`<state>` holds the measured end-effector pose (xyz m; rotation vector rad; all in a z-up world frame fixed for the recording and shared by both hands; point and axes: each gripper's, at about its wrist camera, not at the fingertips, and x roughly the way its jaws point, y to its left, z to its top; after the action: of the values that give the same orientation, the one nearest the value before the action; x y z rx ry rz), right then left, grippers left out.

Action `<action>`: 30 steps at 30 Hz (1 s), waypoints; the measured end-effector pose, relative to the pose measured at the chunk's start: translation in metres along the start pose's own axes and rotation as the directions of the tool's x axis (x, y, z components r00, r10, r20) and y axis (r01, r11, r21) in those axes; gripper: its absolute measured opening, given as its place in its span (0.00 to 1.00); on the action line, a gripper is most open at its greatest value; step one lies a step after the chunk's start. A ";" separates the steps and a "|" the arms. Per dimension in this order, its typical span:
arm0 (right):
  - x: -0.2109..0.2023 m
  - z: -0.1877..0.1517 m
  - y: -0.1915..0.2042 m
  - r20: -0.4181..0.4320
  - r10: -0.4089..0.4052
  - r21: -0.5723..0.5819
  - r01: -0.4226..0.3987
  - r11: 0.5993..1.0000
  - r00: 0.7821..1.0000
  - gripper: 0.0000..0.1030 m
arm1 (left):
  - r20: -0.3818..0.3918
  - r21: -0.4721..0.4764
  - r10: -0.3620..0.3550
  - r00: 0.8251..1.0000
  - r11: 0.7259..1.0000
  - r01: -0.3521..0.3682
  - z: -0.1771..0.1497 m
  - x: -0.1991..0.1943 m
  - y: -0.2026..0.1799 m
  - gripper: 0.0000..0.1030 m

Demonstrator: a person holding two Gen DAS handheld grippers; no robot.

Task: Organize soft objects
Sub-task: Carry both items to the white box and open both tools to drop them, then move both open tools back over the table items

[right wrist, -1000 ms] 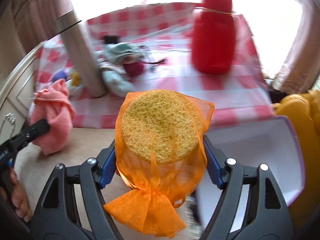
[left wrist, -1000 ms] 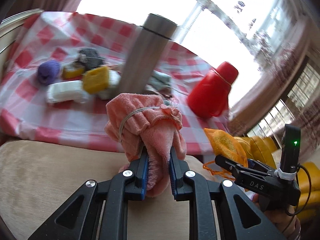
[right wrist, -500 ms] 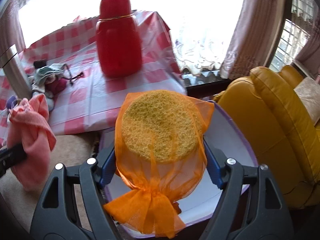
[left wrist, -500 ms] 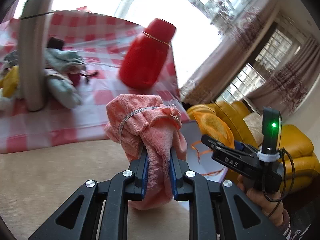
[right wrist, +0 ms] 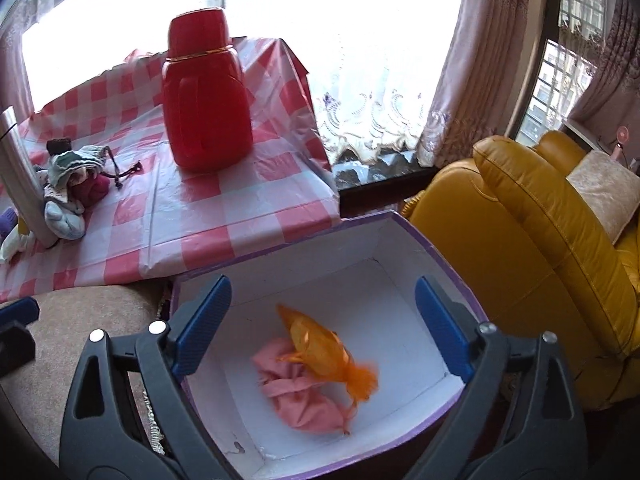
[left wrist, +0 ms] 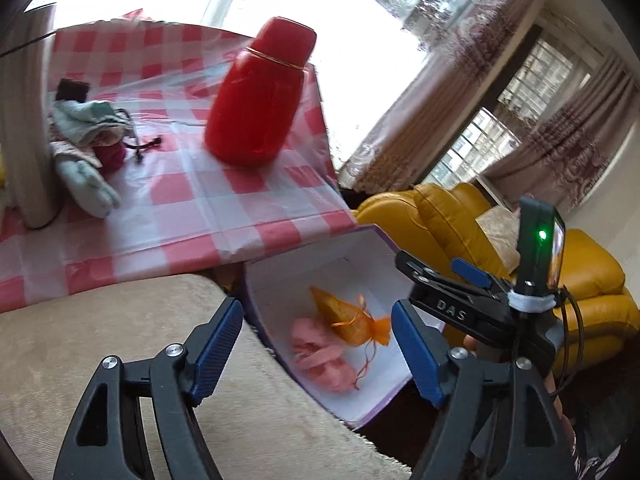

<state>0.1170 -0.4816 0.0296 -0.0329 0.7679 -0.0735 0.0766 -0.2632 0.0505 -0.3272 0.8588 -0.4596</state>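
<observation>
Both grippers hang over a white cardboard box with a purple rim, which stands on the floor between a beige cushioned seat and a yellow leather sofa. The left gripper has its blue-padded jaws spread and opening, nothing between them; the right gripper is likewise wide and opening, its pads free. Inside the box lies a pink terry cloth bundle, and a round yellow sponge wrapped in orange mesh rests tilted on it. On the red-and-white checked tablecloth stand a red plastic flask and a heap of pale cloth items.
</observation>
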 end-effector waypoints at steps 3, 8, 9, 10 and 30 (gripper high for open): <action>0.001 -0.003 0.008 0.006 0.032 -0.031 -0.032 0.999 0.999 0.92 | 0.062 -0.013 0.046 0.997 0.999 -0.045 0.002 -0.014 0.016 0.76; 0.001 -0.005 0.023 -0.004 0.084 -0.059 -0.084 0.995 0.996 0.92 | 0.124 -0.040 0.163 0.979 0.986 -0.159 0.004 -0.044 0.049 0.76; 0.001 -0.005 0.027 -0.006 0.093 -0.063 -0.093 0.994 0.996 0.92 | 0.123 -0.059 0.170 0.978 0.985 -0.163 0.004 -0.048 0.057 0.76; 0.001 -0.004 0.029 -0.006 0.105 -0.067 -0.105 0.992 0.994 0.92 | 0.120 -0.088 0.180 0.976 0.981 -0.170 0.004 -0.054 0.068 0.76; 0.048 0.073 0.139 -0.085 0.430 -0.098 -0.437 0.894 0.899 0.92 | 0.210 -0.443 0.552 0.807 0.790 -0.425 0.034 -0.154 0.258 0.76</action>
<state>0.2102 -0.3465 0.0408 0.0332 0.8252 0.3992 0.0815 0.0392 0.0541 -0.4971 0.6619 0.2646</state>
